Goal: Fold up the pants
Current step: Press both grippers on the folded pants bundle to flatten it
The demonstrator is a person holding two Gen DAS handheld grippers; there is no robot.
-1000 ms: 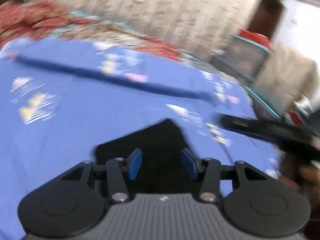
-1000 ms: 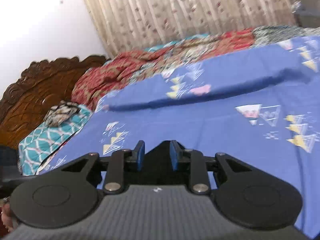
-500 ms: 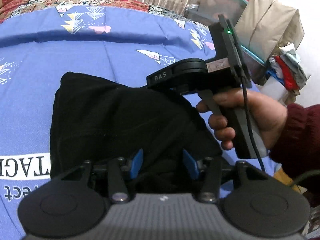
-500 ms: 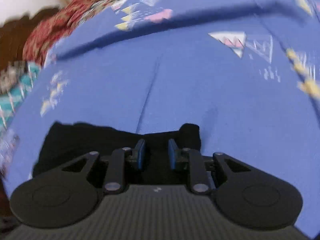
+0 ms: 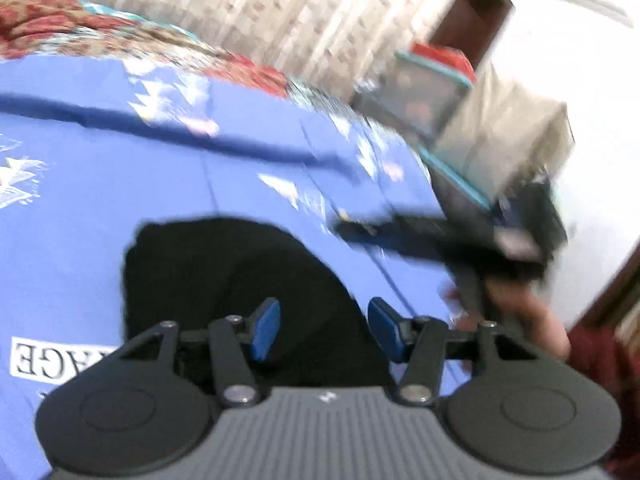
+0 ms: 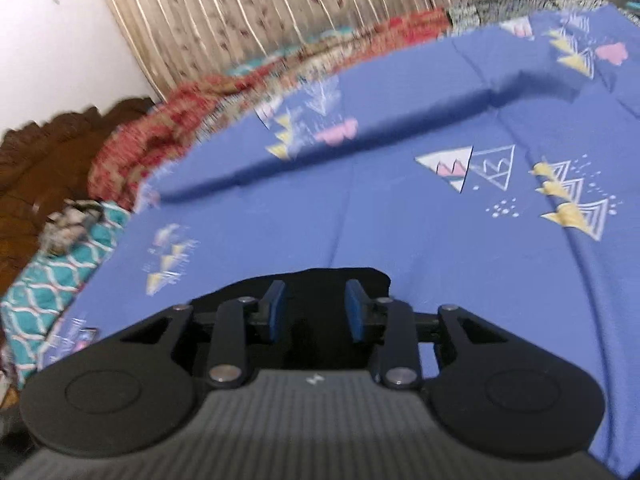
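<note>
Letting go of the folded black pants (image 5: 224,288) on the bed (image 5: 80,208)
Left hand-held gripper (image 5: 324,330) and right hand-held gripper (image 6: 316,312), jaws just opening, half-wide over cloth at lower centre; fold seemingly finished

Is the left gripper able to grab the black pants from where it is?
Probably yes. The left gripper has open jaws, just opened wider, right over the pants on the blue sheet, with nothing between.
</note>
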